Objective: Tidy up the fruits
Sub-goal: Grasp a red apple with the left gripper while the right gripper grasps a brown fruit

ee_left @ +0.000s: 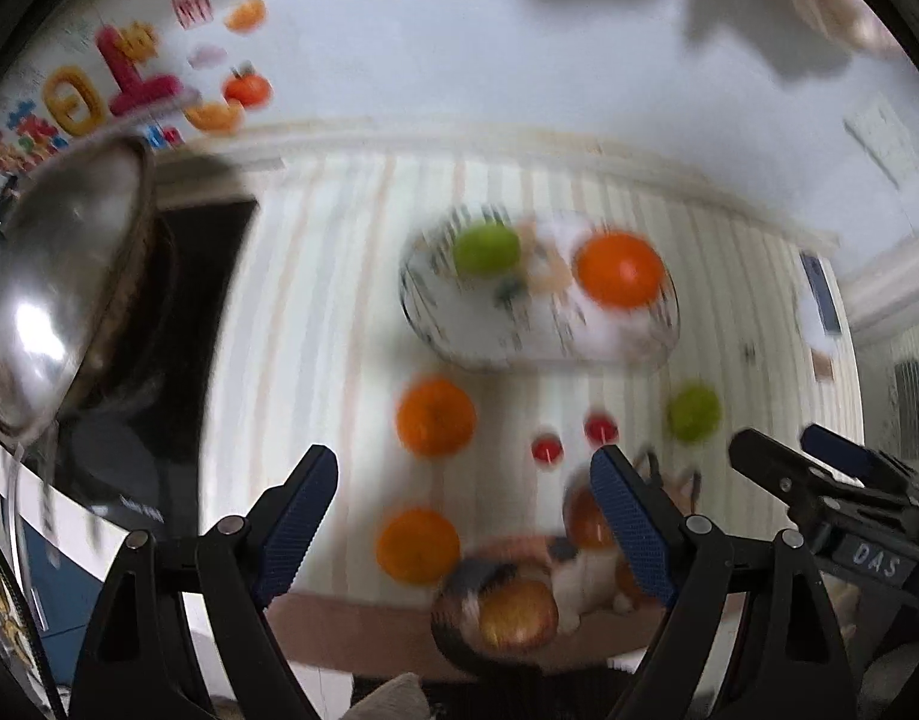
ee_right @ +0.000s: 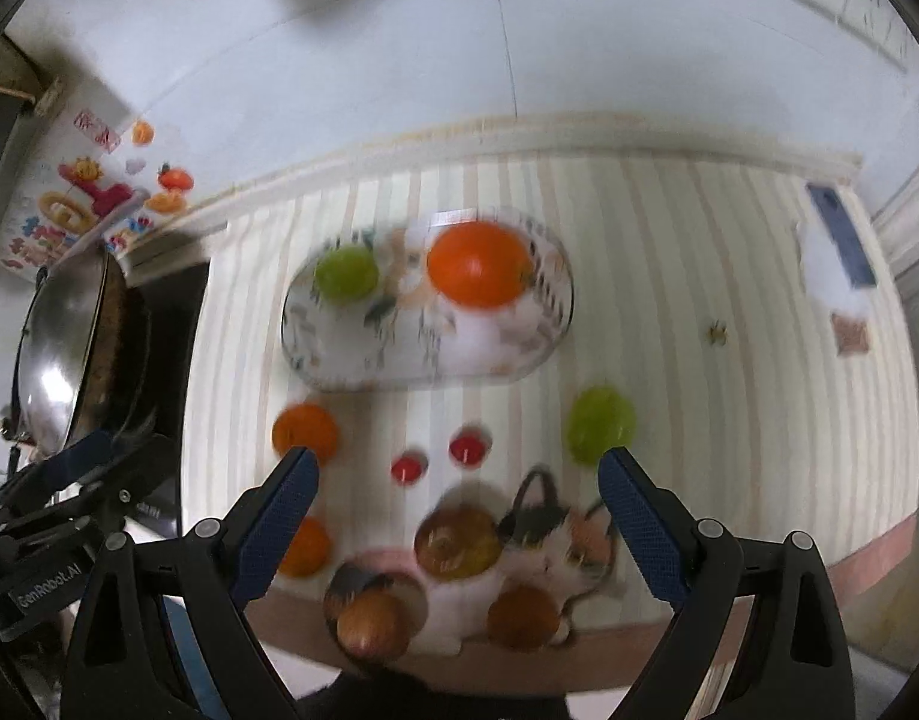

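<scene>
Over the tabletop: you are holding both grippers above the striped cloth [ee_right: 699, 276], and both views are blurring.
Left gripper [ee_left: 462, 483]: you are keeping its jaws wide apart, gripping nothing.
Right gripper [ee_right: 459, 483]: you are holding its jaws spread as well, nothing between them; it is also showing at the right edge of the left view.
Oval plate [ee_right: 339, 348]: lying toward the far edge of the tabletop, carrying a green fruit [ee_right: 345, 273] on its left and a big orange fruit [ee_right: 480, 264] on its right.
Loose fruits: an orange [ee_right: 305, 429] and another orange [ee_right: 303, 546] are sitting nearer the left edge, a second green fruit [ee_right: 600, 423] is sitting toward the right, and two small red fruits [ee_right: 408, 468] are lying between them.
Cat-print plate [ee_right: 555, 540]: sitting at the near edge, holding brownish fruits [ee_right: 456, 540]; blur is hiding what kind.
Wok [ee_right: 57, 348]: standing off the left edge.
Phone [ee_right: 843, 234]: lying at the far right corner.
</scene>
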`<state>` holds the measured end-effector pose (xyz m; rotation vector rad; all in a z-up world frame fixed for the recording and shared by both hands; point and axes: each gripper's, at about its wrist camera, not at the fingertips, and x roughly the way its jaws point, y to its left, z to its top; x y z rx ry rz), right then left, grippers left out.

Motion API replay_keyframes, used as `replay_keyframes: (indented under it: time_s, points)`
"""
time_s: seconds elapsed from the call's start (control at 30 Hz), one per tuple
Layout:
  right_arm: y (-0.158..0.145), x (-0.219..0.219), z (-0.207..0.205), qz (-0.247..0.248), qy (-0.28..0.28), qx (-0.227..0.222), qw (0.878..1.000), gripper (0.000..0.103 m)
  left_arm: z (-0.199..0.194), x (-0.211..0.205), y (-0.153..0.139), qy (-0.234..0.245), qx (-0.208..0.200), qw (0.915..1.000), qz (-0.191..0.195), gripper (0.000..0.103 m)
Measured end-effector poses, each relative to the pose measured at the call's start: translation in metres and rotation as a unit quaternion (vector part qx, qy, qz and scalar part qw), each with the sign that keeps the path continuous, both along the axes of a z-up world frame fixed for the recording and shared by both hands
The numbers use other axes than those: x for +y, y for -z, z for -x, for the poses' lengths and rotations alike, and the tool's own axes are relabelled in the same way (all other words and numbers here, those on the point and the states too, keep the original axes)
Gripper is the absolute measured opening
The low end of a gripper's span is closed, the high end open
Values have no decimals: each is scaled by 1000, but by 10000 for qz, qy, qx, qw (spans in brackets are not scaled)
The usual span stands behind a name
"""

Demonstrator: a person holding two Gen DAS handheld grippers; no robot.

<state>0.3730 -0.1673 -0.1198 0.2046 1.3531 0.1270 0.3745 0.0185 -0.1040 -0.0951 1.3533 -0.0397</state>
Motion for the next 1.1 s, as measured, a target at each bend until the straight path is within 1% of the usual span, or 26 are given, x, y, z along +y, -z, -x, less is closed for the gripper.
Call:
replay_keyframes:
  time_s: [0.1,0.17,0.2,0.27,0.4,0.43,0.47,0.5,0.53,0.57,0.63,0.7,0.8,0.93,1.0,1.07,1.1]
  points:
    - [28,-6,17,-54,-37,414,9991,96,20,-11,29,244,436,9987,95,86]
    - [52,-12,30,-52,11,722,9974,96,36,-22,56,411,806,9959,75,86]
    - [65,-16,36,-89,46,894,9959,96,43,-27,69,488,997,9938,79,86]
    - [89,-24,49,-163,141,1220,9923,96,55,-39,96,678,1481,9866,79,86]
    - [117,-33,67,-231,272,1516,9878,96,65,-56,138,786,2011,9761,247,86]
    - [121,-35,69,-241,285,1553,9872,96,66,-58,146,767,2105,9741,287,84]
    - [125,-35,72,-253,294,1577,9867,96,66,-60,158,692,2218,9721,322,75]
    - [128,-35,74,-277,306,1612,9861,96,66,-61,165,641,2276,9712,307,64]
    - [130,-35,76,-297,301,1627,9858,96,66,-62,173,587,2340,9699,331,63]
    - [131,-35,77,-313,293,1637,9856,96,66,-63,178,549,2345,9700,343,63]
    - [136,-33,78,-371,277,1670,9849,95,67,-67,176,549,2180,9740,278,62]
    - [143,-30,78,-444,238,1714,9839,90,66,-72,170,645,1966,9783,49,62]
    - [151,-26,77,-464,201,1769,9829,83,62,-72,167,627,1832,9811,-54,62]
    - [166,-20,78,-457,185,1867,9812,76,56,-69,177,441,1877,9812,-89,62]
    - [173,-18,79,-457,177,1920,9802,70,55,-69,181,390,1892,9811,-121,61]
    - [176,-17,79,-447,192,1917,9802,66,55,-66,185,297,1925,9808,-96,61]
    - [177,-17,79,-406,179,1903,9807,61,56,-65,186,261,1913,9812,-58,61]
